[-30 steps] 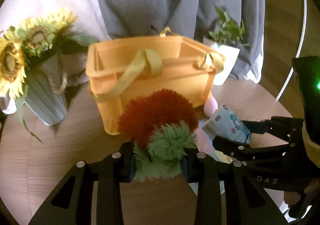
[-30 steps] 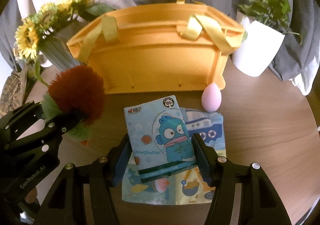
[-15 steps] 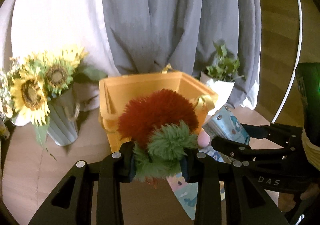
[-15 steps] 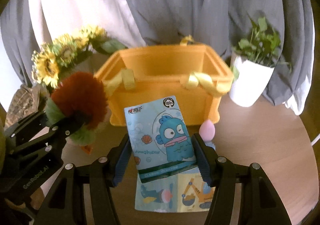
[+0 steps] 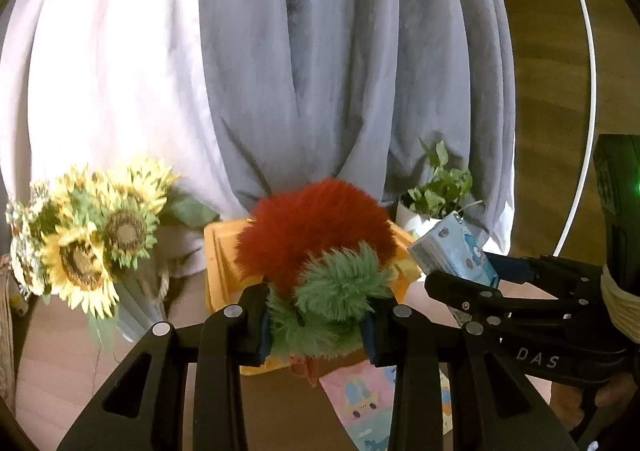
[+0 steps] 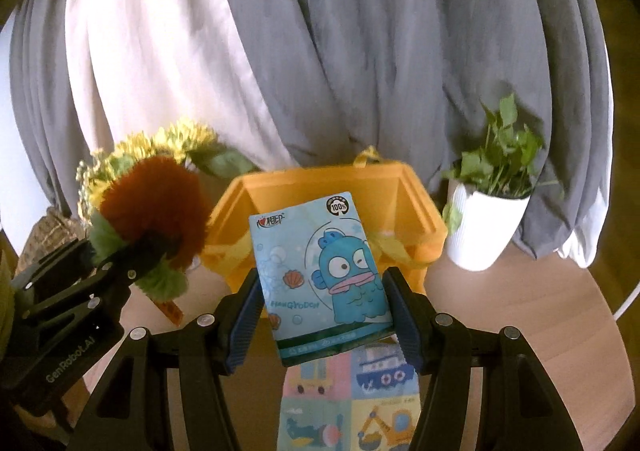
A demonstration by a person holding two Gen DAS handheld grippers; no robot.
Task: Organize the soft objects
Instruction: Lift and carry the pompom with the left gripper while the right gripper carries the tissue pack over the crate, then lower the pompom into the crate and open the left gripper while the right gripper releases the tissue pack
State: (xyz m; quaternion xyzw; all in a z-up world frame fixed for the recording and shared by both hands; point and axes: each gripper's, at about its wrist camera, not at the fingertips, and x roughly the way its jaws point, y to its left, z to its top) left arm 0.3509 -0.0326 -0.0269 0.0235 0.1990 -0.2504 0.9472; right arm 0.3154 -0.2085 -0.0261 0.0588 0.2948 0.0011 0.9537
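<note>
Left gripper (image 5: pixel 316 325) clamps a red-and-green plush toy (image 5: pixel 320 251). Right gripper (image 6: pixel 324 323) clamps a blue tissue pack (image 6: pixel 320 271); both are held above the table, before the orange basket (image 6: pixel 420 219).

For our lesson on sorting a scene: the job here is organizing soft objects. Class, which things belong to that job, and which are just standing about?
Part of the job:
- fluffy red and green toy, in the left hand-held gripper
- blue tissue pack, in the right hand-held gripper
- cloth picture book
- orange basket

Just standing about:
- sunflowers
- potted plant
- curtains
</note>
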